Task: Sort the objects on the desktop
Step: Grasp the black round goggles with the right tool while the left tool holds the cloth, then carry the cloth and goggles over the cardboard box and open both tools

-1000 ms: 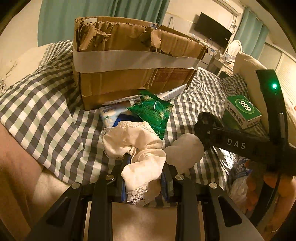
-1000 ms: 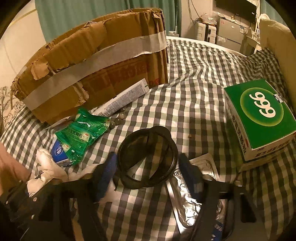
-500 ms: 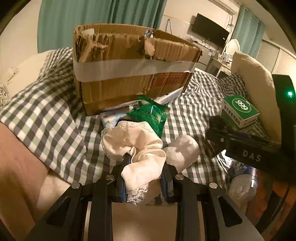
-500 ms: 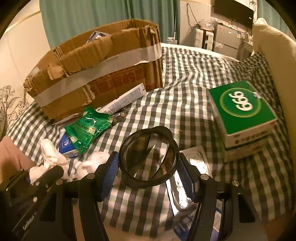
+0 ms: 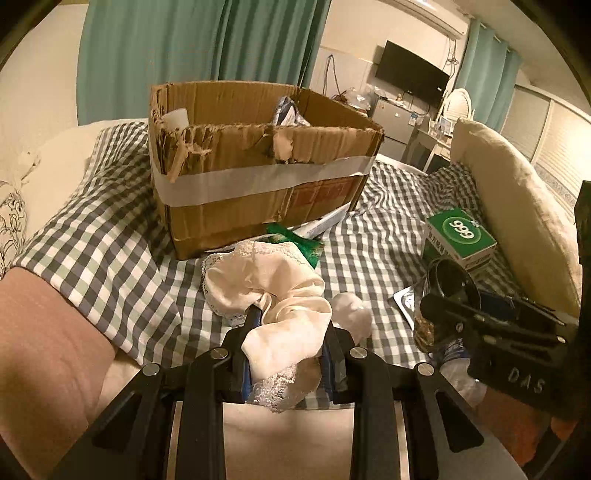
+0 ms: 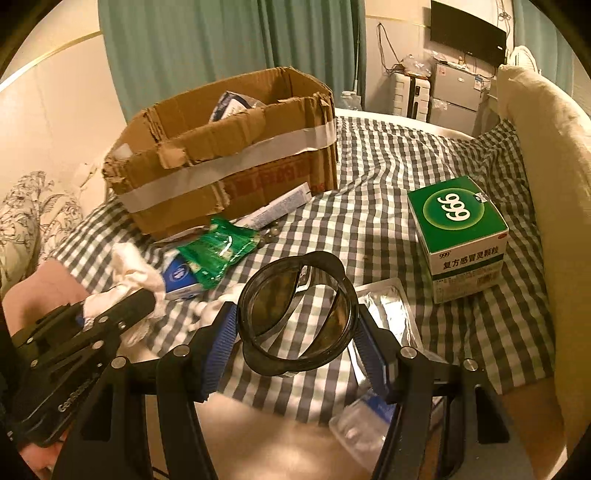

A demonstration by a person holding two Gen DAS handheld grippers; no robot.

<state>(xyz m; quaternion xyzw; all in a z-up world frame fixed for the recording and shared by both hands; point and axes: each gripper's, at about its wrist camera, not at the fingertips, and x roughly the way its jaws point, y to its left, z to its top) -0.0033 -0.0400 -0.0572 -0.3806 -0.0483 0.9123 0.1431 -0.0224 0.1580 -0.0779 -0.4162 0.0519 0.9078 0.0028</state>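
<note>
Cream lace-trimmed cloth (image 5: 275, 306), crumpled between fingers (image 5: 251, 325)

Each camera sits just behind its own tool, looking forward and steeply down over a checked bed (image 5: 122, 258) from close above. The left view faces the torn cardboard box (image 5: 258, 162) head-on, while the right view, set further right, sees that box (image 6: 229, 155) at far left. Both share the box, the green 999 carton (image 5: 460, 232) (image 6: 458, 218) and the far television (image 5: 412, 79) (image 6: 467, 31), and each catches the other tool at its edge.
</note>
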